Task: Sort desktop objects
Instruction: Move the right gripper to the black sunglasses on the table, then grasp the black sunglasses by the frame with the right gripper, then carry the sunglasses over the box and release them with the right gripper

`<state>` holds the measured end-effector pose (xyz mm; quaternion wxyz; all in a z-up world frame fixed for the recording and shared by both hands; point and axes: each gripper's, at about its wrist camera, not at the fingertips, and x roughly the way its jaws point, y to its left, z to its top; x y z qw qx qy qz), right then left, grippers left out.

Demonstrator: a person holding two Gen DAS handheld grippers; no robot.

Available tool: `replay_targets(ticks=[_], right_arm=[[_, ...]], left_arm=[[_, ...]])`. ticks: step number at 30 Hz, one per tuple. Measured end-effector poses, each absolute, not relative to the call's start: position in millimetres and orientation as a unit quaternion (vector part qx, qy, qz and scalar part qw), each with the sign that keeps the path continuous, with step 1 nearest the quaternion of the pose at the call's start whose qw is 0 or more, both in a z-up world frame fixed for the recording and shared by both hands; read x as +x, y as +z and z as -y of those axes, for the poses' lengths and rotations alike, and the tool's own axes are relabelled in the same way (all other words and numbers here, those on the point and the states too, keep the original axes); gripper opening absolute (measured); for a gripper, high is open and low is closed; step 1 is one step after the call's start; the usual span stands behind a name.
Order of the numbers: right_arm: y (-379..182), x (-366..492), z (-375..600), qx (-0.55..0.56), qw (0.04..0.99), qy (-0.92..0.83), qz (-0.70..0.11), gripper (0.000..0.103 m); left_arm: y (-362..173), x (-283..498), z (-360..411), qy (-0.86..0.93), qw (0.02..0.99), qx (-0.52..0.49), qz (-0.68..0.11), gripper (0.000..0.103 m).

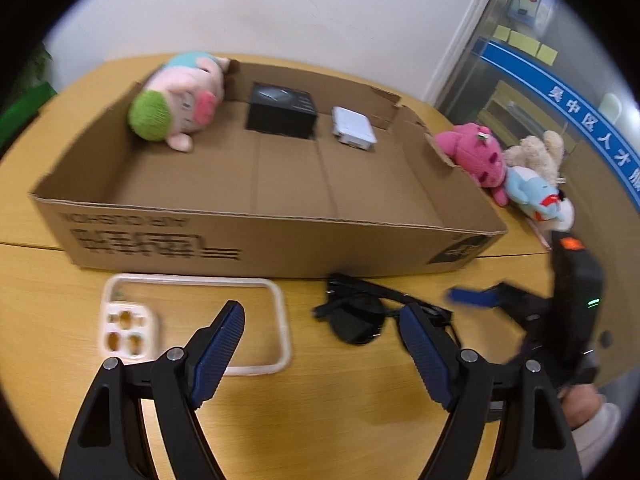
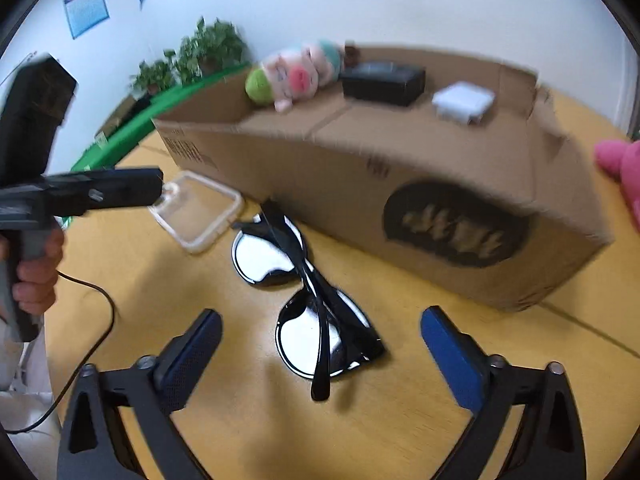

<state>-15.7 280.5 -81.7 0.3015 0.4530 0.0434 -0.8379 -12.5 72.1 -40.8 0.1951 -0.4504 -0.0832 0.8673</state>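
Lying on the wooden counter (image 2: pixel 400 420) just in front of the cardboard box (image 2: pixel 400 184), the black sunglasses (image 2: pixel 308 300) are folded, their arms crossed over the lenses. The right hand-held gripper (image 2: pixel 320 344) hovers over them with its jaws spread wide, one blue pad on either side of the near lens, gripping nothing. From the left wrist camera the same sunglasses (image 1: pixel 360 312) appear to the right of a clear phone case (image 1: pixel 192 320), which lies flat on the counter (image 1: pixel 320 400) near the box's front wall. The left hand-held gripper (image 1: pixel 320 336) is also wide open and empty, its left finger above the case's right part and its right finger overlapping the sunglasses' right end; whether either touches cannot be told.

Inside the cardboard box (image 1: pixel 256 236), along the far wall, lie a plush pig with a green cap (image 1: pixel 176 104) at the left, a black box (image 1: pixel 282 110) in the middle and a small white device (image 1: pixel 354 126) to its right. Outside the box's right end, a pink plush toy (image 1: pixel 476 156), a beige plush (image 1: pixel 536 152) and a light blue plush (image 1: pixel 536 196) sit clustered together on the counter. Potted green plants (image 2: pixel 192 56) stand beyond the counter's far left edge, against the white wall
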Motion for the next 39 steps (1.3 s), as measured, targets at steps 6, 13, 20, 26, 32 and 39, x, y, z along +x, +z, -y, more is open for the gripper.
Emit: replay_targets(ticks=[6, 13, 20, 26, 32, 39], right_arm=[[-85.8, 2.0, -268.2, 0.459, 0.307, -0.833, -0.044, 0.080], [-94.1, 13.0, -247.7, 0.450, 0.262, -0.847, -0.111, 0.075], [-91.1, 20.2, -226.3, 0.450, 0.254, -0.847, -0.129, 0.054], [-92.2, 23.1, -222.8, 0.445, 0.238, -0.855, -0.115, 0.054], [-83.6, 27.2, -227.2, 0.434, 0.235, -0.867, -0.077, 0.053], [-25.8, 33.2, -240.2, 0.358, 0.219, -0.908, -0.022, 0.053]], left_arm=[[-61.7, -26.5, -85.3, 0.829, 0.239, -0.488, 0.129, 0.076], [-90.7, -42.7, -105.8, 0.779, 0.277, -0.538, 0.165, 0.045], [-102.2, -47.5, -109.5, 0.764, 0.282, -0.548, 0.192, 0.031], [-100.8, -45.7, -110.4, 0.761, 0.292, -0.548, 0.188, 0.020], [-71.9, -31.4, -116.8, 0.778, 0.311, -0.524, 0.152, 0.015], [6.2, -35.1, -131.6, 0.807, 0.355, -0.463, 0.089, 0.013]])
